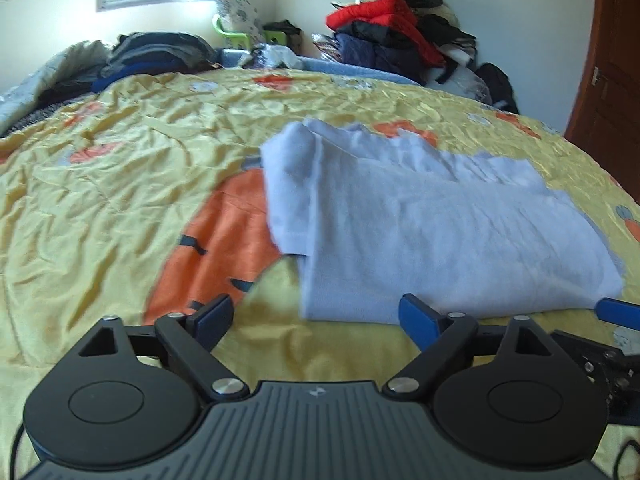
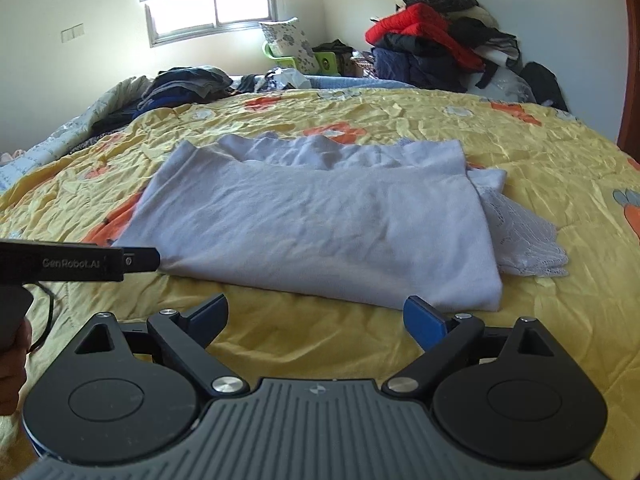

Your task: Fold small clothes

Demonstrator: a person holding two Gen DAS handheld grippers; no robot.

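Both tools are sitting spread wide with nothing in them: left tool (image 1: 316,314), right tool (image 2: 316,316). Just past their tips, one folded pale lavender knit garment (image 2: 320,224) is lying flat on the bed's yellow quilt with orange prints (image 2: 520,152).

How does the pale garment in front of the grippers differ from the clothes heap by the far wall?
The pale garment is a single lilac piece, folded flat; the clothes heap is many items, dark with a red one on top. The garment lies mid-bed on the yellow bedspread; the heap rises against the wall. Neither is held: left gripper and right gripper are open.
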